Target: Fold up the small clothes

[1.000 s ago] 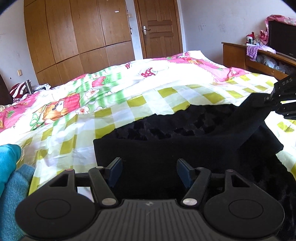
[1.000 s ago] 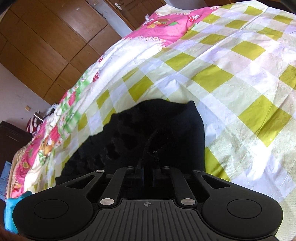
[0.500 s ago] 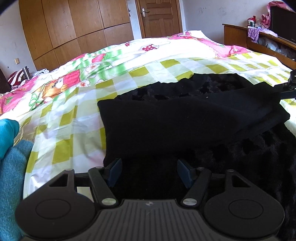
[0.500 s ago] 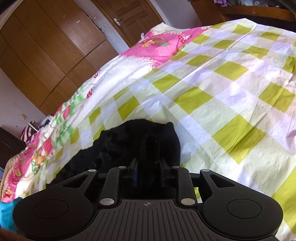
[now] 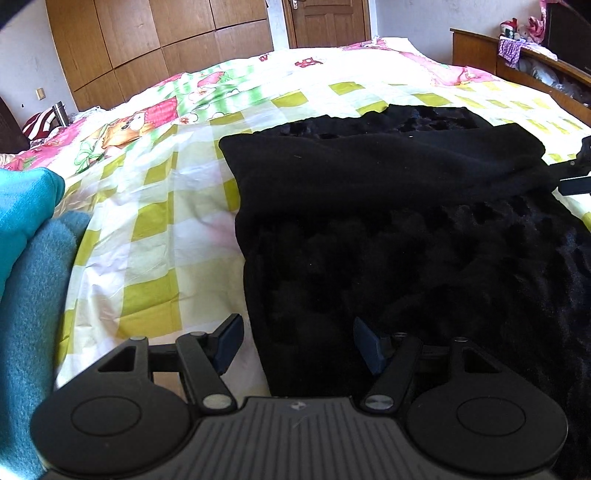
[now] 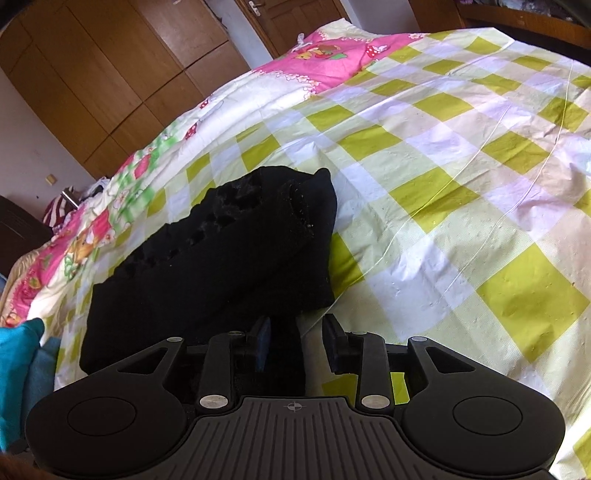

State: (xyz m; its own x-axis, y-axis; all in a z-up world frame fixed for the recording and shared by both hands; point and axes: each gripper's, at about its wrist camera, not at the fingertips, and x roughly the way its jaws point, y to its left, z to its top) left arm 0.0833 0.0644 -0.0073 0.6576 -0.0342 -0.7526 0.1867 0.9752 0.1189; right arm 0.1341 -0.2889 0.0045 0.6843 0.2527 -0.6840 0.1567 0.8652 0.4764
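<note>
Checked yellow-green bedsheet; teal cloth at its left edge; wooden wardrobe, door beyond.

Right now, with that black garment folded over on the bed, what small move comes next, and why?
Probably back the right gripper clear. Its jaws have just been opening, a strip of the black garment lies loose between them, and the folded flap already rests flat. The left gripper hangs open over the near edge, ready for the next fold.

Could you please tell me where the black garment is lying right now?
The black garment lies folded on the checked bedsheet, right of the teal cloth, with the left gripper just above its near-left corner.
</note>
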